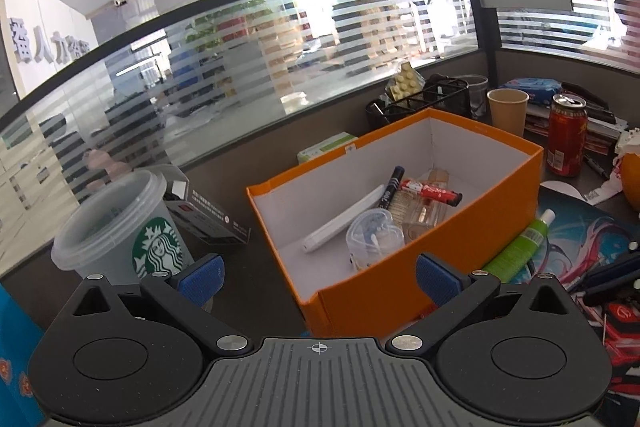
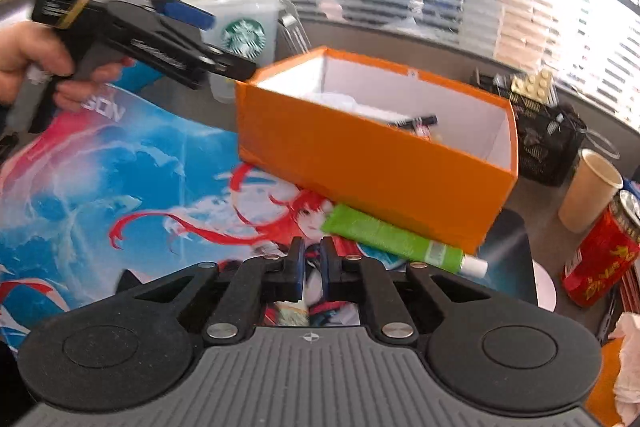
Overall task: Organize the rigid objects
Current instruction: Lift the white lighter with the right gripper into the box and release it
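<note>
An orange box (image 1: pixel 400 279) with a white inside stands on the desk. It holds a white pen (image 1: pixel 340 223), a black marker (image 1: pixel 390 187), a red tube (image 1: pixel 432 191), a clear plastic case (image 1: pixel 372 239) and a glass bottle (image 1: pixel 424 215). My left gripper (image 1: pixel 318 279) is open at the box's near corner with nothing between its pads. A green tube (image 2: pixel 392 237) lies against the box's side, just ahead and right of my right gripper (image 2: pixel 312 267). The right gripper is shut with nothing in it, above the printed mat (image 2: pixel 120 167). A hand holds the left gripper (image 2: pixel 208 39) at the box's far-left corner.
A Starbucks cup (image 1: pixel 116 227) and a dark carton (image 1: pixel 208 219) stand left of the box. A paper cup (image 1: pixel 508 111), a red can (image 1: pixel 566 135) and a black mesh organiser (image 1: pixel 424 101) crowd the right. A glass partition runs behind the desk.
</note>
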`<action>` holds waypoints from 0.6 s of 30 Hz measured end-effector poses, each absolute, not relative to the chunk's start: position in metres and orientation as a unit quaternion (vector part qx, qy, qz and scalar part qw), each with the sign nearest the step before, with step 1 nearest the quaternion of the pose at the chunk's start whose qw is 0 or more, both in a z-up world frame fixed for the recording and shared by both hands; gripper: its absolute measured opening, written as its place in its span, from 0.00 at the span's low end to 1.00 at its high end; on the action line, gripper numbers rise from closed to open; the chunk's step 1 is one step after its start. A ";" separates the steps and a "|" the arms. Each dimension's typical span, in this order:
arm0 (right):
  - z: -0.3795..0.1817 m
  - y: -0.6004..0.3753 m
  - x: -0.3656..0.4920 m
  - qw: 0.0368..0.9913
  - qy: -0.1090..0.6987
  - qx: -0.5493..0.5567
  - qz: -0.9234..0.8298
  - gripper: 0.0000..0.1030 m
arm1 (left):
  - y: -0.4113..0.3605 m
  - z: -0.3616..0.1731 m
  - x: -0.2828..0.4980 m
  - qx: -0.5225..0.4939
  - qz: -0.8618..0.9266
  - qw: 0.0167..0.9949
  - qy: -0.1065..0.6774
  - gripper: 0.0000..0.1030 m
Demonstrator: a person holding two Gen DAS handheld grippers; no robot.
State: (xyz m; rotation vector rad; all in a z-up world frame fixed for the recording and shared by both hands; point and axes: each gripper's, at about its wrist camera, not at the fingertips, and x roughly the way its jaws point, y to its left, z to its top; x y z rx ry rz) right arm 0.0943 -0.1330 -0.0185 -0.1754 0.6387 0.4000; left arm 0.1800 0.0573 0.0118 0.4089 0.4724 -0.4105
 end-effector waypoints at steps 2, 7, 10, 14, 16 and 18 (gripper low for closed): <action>-0.029 -0.141 0.100 0.919 0.329 -0.055 0.211 0.16 | 0.059 0.008 0.177 0.200 -0.201 0.930 0.234 1.00; -0.054 -0.138 0.107 0.912 0.351 -0.031 0.211 0.26 | 0.063 -0.001 0.172 0.182 -0.202 0.930 0.247 1.00; -0.064 -0.128 0.109 0.909 0.353 -0.037 0.217 0.26 | 0.063 -0.008 0.168 0.171 -0.205 0.929 0.257 1.00; -0.076 -0.111 0.108 0.910 0.351 -0.087 0.202 0.21 | 0.062 -0.017 0.164 0.171 -0.214 0.924 0.268 1.00; -0.074 -0.107 0.107 0.910 0.351 -0.101 0.198 0.21 | 0.062 -0.020 0.164 0.172 -0.213 0.923 0.270 1.00; -0.071 -0.107 0.107 0.910 0.347 -0.103 0.202 0.20 | 0.063 -0.021 0.163 0.171 -0.214 0.923 0.271 1.00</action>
